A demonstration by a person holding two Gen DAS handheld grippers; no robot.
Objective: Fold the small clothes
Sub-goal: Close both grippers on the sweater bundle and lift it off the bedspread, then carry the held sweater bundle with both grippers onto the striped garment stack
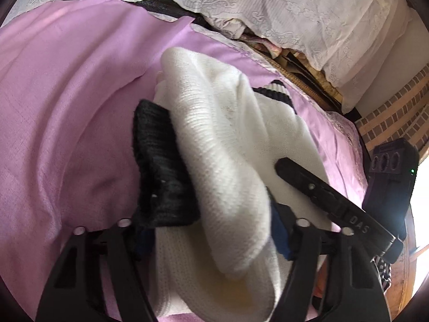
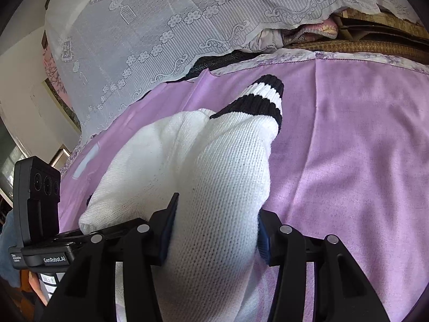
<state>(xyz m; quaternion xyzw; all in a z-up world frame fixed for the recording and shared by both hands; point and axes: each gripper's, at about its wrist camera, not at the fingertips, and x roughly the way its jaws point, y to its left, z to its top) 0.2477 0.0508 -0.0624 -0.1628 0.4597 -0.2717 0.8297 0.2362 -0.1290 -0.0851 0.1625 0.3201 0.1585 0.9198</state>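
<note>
In the left wrist view, a white knitted garment (image 1: 214, 139) is seen bunched between the two black fingers of the left gripper (image 1: 211, 230). The jaws stand about half open and the cloth fills the gap between them. Blue pads are seen at the cloth on both sides, so a grip on it is judged, though the contact itself is partly hidden by the folds. A dark ribbed hem (image 1: 158, 166) hangs over the left side of the bundle, and a striped cuff (image 1: 273, 91) is seen further away. The garment rests partly on a purple sheet (image 1: 67, 107). One finger of the right gripper (image 1: 316, 190) lies on the white knit at the right. Behind, a white lace cover (image 1: 295, 13) is draped over stacked things.

In the right wrist view, the same white garment (image 2: 214, 174) is held up in a thick roll between the fingers of the right gripper (image 2: 214, 236). The jaws are about half open, with the pads pressed on the knit at both sides. The black and white striped cuff (image 2: 262, 94) lies at the far end on the purple sheet (image 2: 362, 147). The body of the left gripper (image 2: 37, 187) is seen at the left edge.

As for the progress, the garment is lifted and gathered but no flat, finished fold is shown. It is judged that the folding is in the middle, and laying down and smoothing are left.
</note>
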